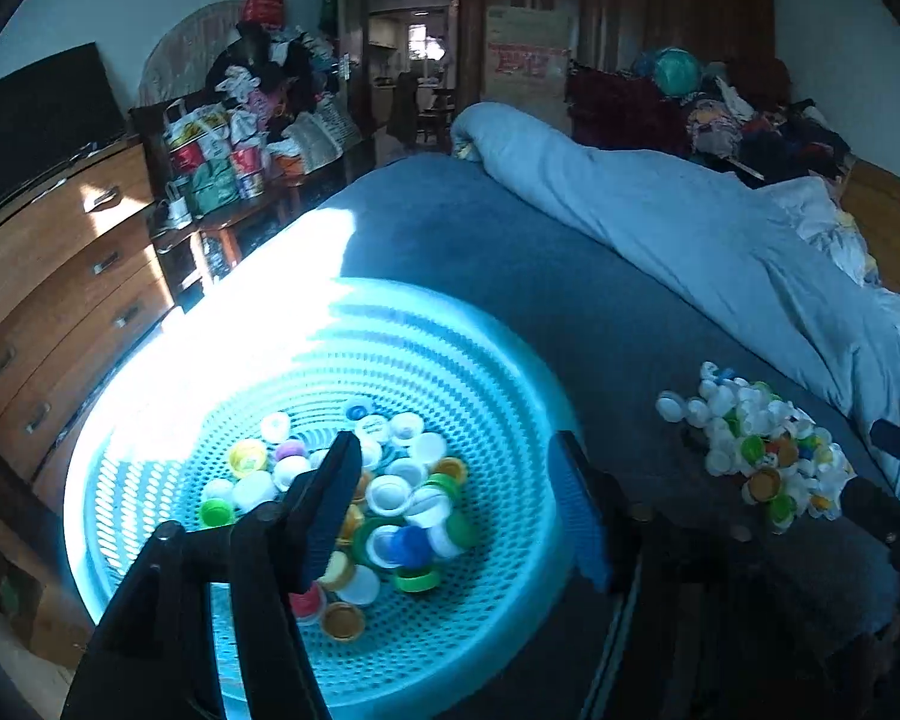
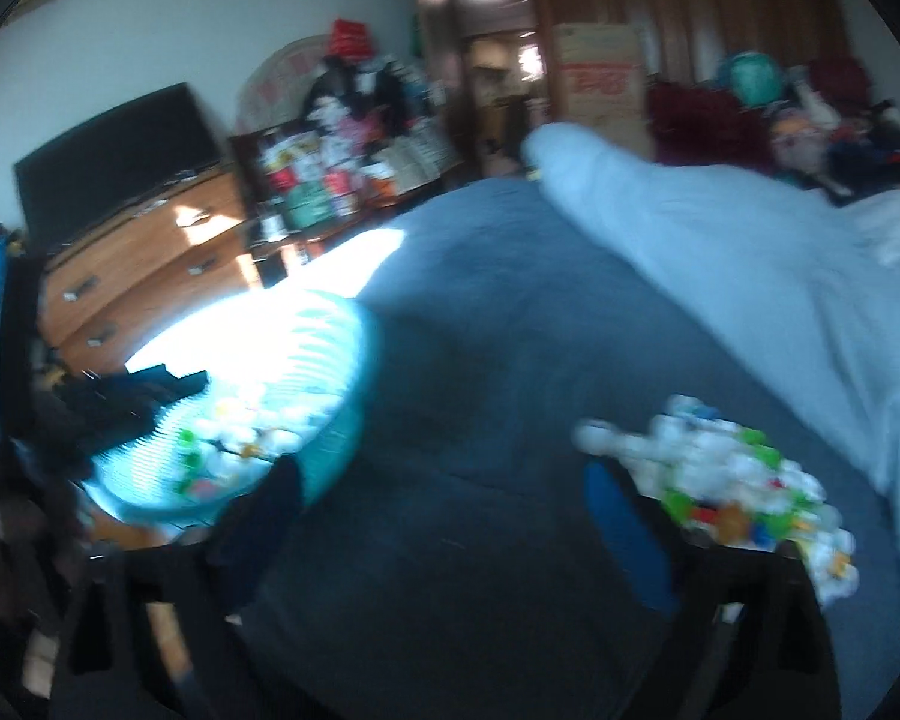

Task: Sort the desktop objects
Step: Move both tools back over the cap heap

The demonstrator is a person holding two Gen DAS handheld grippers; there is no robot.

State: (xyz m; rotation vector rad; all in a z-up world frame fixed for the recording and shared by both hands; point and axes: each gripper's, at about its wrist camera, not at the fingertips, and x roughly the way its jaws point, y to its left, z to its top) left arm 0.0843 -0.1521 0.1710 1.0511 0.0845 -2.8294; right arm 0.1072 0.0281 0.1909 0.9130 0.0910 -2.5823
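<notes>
- Black, blue-padded fingers of the left gripper (image 1: 456,492) are held wide apart above the basket (image 1: 510,588), with nothing between them.
- Spread just as wide and empty, the right gripper (image 2: 444,516) is poised over the blue bedcover (image 2: 480,330); its view is blurred.
- Turquoise perforated plastic forms the basket, which is set at the bed's left edge and holds bottle caps (image 1: 390,504) in white, green, yellow and blue.
- More caps (image 1: 756,450), mostly white, are heaped on the bedcover to the right, well apart from the basket.
- Behind them a pale blue quilt (image 1: 690,228) is bunched.
</notes>
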